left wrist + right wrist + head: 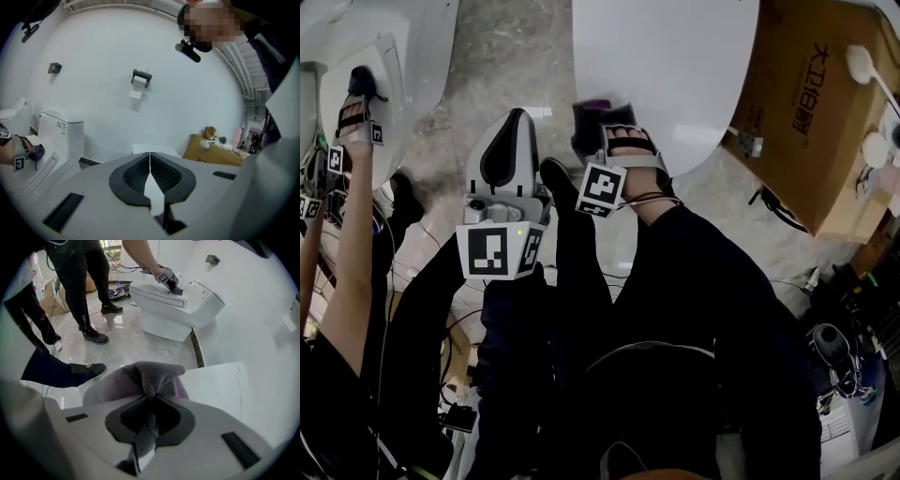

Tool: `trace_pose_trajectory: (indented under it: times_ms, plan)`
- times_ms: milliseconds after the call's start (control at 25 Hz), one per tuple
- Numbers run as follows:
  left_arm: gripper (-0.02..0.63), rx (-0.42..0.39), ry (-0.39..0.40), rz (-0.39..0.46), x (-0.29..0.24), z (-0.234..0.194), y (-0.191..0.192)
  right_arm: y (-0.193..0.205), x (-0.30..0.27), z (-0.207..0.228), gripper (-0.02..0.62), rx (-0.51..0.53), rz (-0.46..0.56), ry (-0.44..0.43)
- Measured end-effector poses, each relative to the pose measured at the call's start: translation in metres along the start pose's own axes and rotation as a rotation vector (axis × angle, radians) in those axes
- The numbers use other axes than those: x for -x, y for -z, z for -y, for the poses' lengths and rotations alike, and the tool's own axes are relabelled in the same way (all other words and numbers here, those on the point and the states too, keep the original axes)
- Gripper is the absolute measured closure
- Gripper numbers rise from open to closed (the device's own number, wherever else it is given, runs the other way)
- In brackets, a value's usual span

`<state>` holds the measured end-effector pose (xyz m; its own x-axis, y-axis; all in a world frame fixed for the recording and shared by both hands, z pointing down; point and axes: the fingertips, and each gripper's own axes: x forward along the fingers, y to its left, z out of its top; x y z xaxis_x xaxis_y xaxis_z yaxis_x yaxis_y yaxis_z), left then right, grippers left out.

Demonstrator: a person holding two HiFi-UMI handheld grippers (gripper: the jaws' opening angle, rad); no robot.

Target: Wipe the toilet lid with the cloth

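Note:
The white toilet lid (pixel 666 66) fills the top middle of the head view. My right gripper (pixel 598 120) is at its near left edge, shut on a grey cloth (pixel 140 378) that bunches out past the jaws. In the right gripper view the cloth hangs beside the lid (pixel 220 385), and whether it touches the lid is unclear. My left gripper (pixel 517 120) hovers over the floor left of the lid, jaws pressed together with nothing between them. The left gripper view looks across the lid's far end (pixel 154 149) at the white wall.
A cardboard box (pixel 811 112) stands right of the toilet. At the left is a second toilet (pixel 173 305), where another person's gripper (pixel 168 280) holds a dark cloth. That person's legs (pixel 84 296) stand on the glossy floor. A paper holder (pixel 140 77) is mounted on the wall.

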<state>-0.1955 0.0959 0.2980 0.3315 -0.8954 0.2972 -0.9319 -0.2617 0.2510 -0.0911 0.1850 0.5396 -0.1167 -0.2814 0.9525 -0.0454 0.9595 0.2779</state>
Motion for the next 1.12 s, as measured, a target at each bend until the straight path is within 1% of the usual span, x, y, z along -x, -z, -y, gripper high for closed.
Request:
trace_pose_trajectory:
  times_ms: [120,240,320,400,480,640,760,1000,1120]
  plan:
    - [0.589,-0.002,0.001,-0.001,0.001,0.005,0.002,0.002,0.002,-0.016,0.55,-0.011,0.008,-0.021]
    - [0.589,-0.004,0.0,-0.002,0.004,0.007,0.004,0.003,0.004,-0.023,0.549,-0.042,0.018,-0.039]
    - [0.589,-0.006,-0.001,-0.003,0.007,0.008,0.004,0.001,0.006,-0.023,0.549,-0.088,0.033,-0.048]
    - [0.589,-0.007,-0.001,-0.003,0.009,0.009,0.003,0.001,0.01,-0.02,0.549,-0.155,0.055,-0.052]
    - [0.589,-0.01,0.0,-0.003,0.01,0.01,0.002,0.001,0.018,-0.012,0.549,-0.228,0.088,-0.036]
    - [0.589,-0.013,-0.001,0.0,0.009,0.011,-0.001,0.004,0.046,0.013,0.549,-0.37,0.172,0.023]
    - [0.589,-0.012,0.003,0.009,0.005,0.016,-0.006,0.007,0.076,0.043,0.549,-0.475,0.253,0.084]
    - [0.589,-0.012,0.011,0.038,-0.008,0.03,-0.023,0.013,0.142,0.124,0.55,-0.765,0.486,0.196]
    - [0.589,-0.015,0.015,0.044,-0.015,0.035,-0.032,0.017,0.169,0.157,0.55,-0.879,0.573,0.232]
